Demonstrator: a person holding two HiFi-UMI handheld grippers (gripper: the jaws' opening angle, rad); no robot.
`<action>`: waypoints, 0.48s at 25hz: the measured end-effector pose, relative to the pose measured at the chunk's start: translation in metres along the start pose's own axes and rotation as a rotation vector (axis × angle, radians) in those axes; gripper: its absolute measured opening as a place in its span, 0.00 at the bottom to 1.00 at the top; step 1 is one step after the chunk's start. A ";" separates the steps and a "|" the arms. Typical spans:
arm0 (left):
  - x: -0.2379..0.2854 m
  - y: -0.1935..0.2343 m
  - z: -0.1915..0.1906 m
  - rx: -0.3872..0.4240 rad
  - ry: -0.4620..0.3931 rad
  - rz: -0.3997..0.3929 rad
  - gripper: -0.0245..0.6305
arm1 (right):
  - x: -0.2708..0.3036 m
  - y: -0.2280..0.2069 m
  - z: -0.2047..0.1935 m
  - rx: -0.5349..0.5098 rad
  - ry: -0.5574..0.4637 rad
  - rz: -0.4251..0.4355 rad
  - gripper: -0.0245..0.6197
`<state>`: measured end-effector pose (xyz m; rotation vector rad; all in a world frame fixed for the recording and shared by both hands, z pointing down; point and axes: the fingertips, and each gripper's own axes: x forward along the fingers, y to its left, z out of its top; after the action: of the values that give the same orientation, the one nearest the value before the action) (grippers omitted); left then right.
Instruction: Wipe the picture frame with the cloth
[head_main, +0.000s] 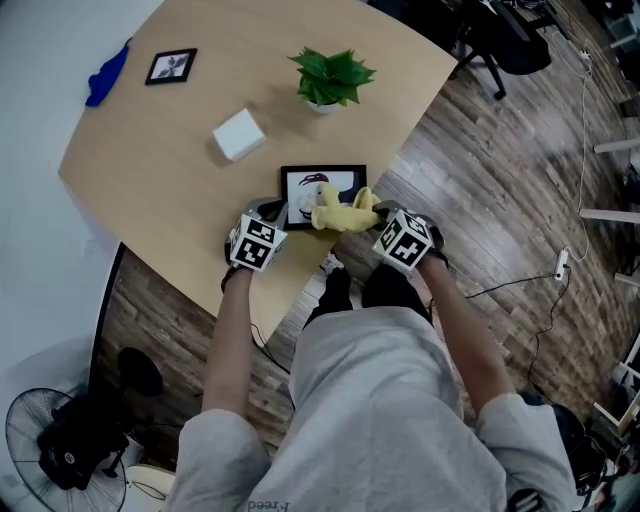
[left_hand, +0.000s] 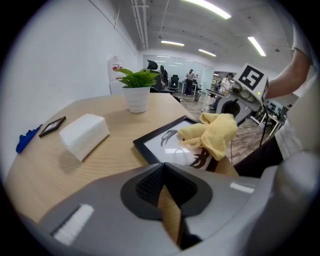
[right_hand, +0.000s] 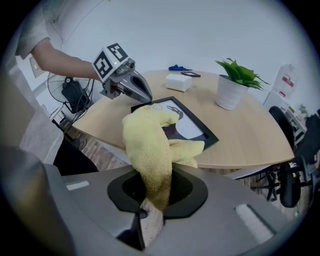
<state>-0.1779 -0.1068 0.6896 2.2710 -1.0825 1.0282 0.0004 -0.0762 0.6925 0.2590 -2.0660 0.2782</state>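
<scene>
Cloth (head_main: 343, 212), yellow, was clamped in the jaws of the right gripper (head_main: 383, 222) and lay bunched on the picture frame (head_main: 305, 185), over its 4 o'clock part in the head view. The picture frame lay flat on the table (head_main: 160, 190), near the edge closest to the person. Left gripper (head_main: 268, 215) sat at the frame's 8 o'clock corner, jaws nearly together with nothing between them. Potted plant (head_main: 332, 78) stood at the frame's 12 o'clock, white block (head_main: 239, 134) at 10 o'clock.

Rough cloth, shiny glass
Yellow cloth (right_hand: 152, 150) in the right gripper (right_hand: 149, 215) looked nubby; ahead, the picture frame (right_hand: 185, 122) was matt black with glossy glass, the table (right_hand: 250, 125) smooth wood.
</scene>
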 end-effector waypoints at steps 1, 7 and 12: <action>0.000 0.000 -0.001 -0.005 0.006 0.012 0.12 | 0.001 -0.003 0.000 0.018 -0.004 -0.002 0.12; -0.009 0.004 -0.010 -0.109 0.027 0.112 0.12 | 0.006 -0.026 0.017 -0.016 0.010 -0.027 0.13; -0.017 -0.003 -0.021 -0.193 0.038 0.164 0.12 | 0.011 -0.040 0.031 -0.070 0.049 -0.046 0.13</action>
<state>-0.1921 -0.0830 0.6898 2.0302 -1.3098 0.9776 -0.0185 -0.1248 0.6913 0.2541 -2.0141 0.1824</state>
